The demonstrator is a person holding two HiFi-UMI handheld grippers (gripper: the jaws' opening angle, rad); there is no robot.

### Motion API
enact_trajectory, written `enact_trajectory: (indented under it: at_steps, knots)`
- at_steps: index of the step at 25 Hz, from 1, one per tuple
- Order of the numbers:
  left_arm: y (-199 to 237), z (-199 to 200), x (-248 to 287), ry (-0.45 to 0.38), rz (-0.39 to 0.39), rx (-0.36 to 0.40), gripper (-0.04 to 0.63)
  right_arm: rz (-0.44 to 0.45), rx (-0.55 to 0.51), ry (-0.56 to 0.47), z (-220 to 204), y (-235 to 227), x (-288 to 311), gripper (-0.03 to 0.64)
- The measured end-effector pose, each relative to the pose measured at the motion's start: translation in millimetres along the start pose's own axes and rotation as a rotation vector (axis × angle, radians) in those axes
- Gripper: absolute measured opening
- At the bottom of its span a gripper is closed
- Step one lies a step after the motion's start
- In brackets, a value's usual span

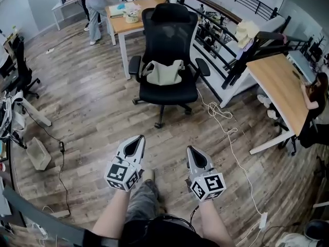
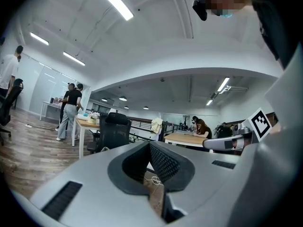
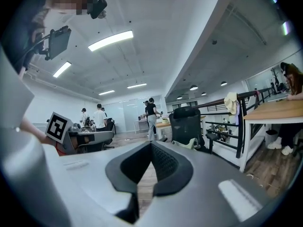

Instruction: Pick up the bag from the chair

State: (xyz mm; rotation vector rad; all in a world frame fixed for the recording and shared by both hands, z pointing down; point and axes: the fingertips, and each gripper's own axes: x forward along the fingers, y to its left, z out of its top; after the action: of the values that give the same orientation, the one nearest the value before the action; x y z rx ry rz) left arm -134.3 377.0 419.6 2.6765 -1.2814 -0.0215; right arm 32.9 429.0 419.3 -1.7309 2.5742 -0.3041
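A black office chair (image 1: pixel 167 40) stands on the wood floor ahead of me, with a beige bag (image 1: pixel 163 74) lying on its seat. My left gripper (image 1: pixel 138 139) and right gripper (image 1: pixel 190 150) are held low in front of my legs, side by side, well short of the chair. Both point toward it, and both are shut with nothing in them. The left gripper view shows the chair (image 2: pixel 113 130) beyond the closed jaws of the left gripper (image 2: pixel 149 146). In the right gripper view the bag (image 3: pixel 187 144) rests on the chair (image 3: pixel 185 123), just past the right gripper (image 3: pixel 151 144).
A wooden desk (image 1: pixel 280 89) stands to the right with a person (image 1: pixel 314 94) seated at it. Another desk (image 1: pixel 128 20) is behind the chair, and a person (image 1: pixel 95 4) stands beyond it. A white cable (image 1: pixel 229 134) snakes over the floor at the right. A box (image 1: pixel 38 153) and a second black chair (image 1: pixel 23 66) are at the left.
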Motion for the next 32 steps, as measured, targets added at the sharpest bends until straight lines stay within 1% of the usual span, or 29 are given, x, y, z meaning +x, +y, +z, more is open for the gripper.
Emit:
enact_trajectory:
  at_steps: [4,14,19,23,28,32]
  knots:
    - [26,5,45,0.024,-0.032,0.003,-0.003,-0.028,0.018,0.008,5,-23,41,0.008]
    - [100,13,130,0.040,-0.055,-0.022,-0.003,-0.066,0.039,0.035,8,-59,136,0.008]
    - [123,14,153,0.044,-0.062,-0.018,-0.003,-0.074,0.037,0.037,8,-67,167,0.008]
    - [138,15,164,0.032,-0.060,-0.038,-0.002,-0.070,0.044,0.050,6,-71,186,0.008]
    - [150,14,175,0.026,-0.050,-0.053,-0.002,-0.060,0.046,0.061,3,-79,206,0.008]
    - [162,12,191,0.028,-0.034,-0.045,-0.002,-0.047,0.052,0.064,3,-93,228,0.008]
